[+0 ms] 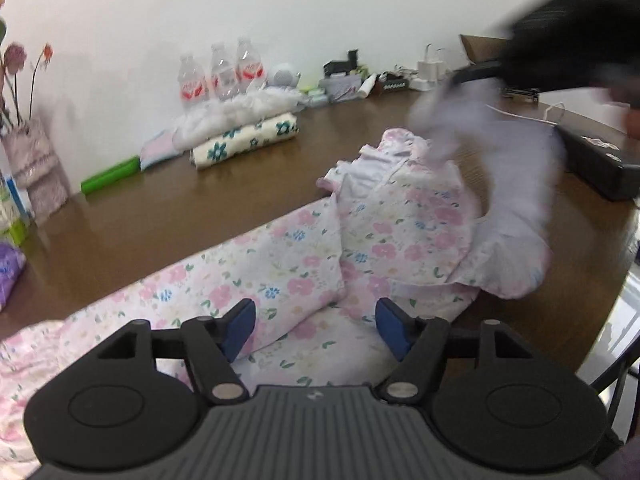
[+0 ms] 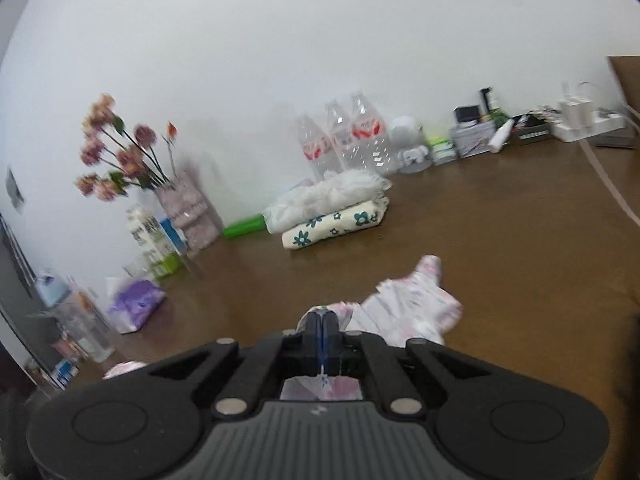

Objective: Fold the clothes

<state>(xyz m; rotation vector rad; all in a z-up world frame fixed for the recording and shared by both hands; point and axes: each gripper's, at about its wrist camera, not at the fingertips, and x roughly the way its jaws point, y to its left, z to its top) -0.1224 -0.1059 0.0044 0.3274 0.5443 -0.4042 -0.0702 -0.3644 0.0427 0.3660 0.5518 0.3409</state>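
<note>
A pink floral garment (image 1: 304, 268) lies spread over the brown table (image 1: 160, 216), its ruffled top end bunched at the right. My left gripper (image 1: 316, 326) is open just above the cloth, with nothing between its blue pads (image 1: 240, 328). In the left wrist view my right gripper (image 1: 568, 44) is a dark blur at the upper right, lifting a blurred edge of the garment. In the right wrist view my right gripper (image 2: 322, 328) is shut on the floral garment (image 2: 408, 308), with cloth pinched between its fingers and hanging below.
Folded clothes (image 1: 244, 136) are stacked at the back by three water bottles (image 1: 222, 72). A green stick (image 1: 110, 176), a flower vase (image 2: 184, 204), a purple pack (image 2: 136, 308) and small clutter (image 2: 480, 132) line the wall. A black box (image 1: 600, 160) sits at the right.
</note>
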